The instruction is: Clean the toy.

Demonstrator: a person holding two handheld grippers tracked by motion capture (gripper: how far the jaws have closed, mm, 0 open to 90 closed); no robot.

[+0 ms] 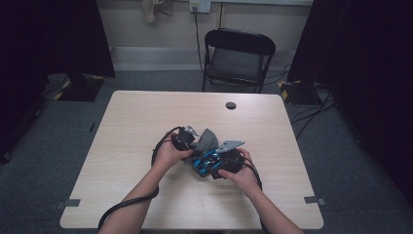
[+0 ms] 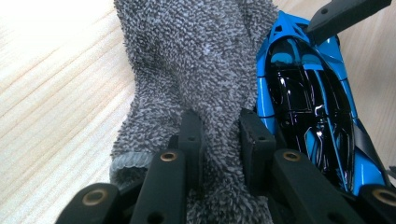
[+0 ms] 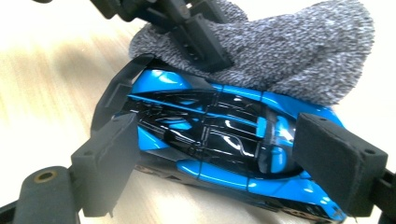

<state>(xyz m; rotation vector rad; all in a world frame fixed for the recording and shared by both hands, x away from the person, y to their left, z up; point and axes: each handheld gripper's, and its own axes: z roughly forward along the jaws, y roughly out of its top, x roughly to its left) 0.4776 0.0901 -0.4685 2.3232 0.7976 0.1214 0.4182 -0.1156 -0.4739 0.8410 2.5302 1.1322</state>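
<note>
While right gripper clamps car, left gripper pinches cloth.

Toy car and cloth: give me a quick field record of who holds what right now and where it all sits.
left gripper: shut on grey cloth
right gripper: jaws wide, clamped across blue toy car
cloth versus car: cloth lies against the car's side
location: near the middle of the wooden table
background: black folding chair beyond the far edge

Toy car bright blue with glossy black top; cloth speckled grey; table pale woodgrain
</note>
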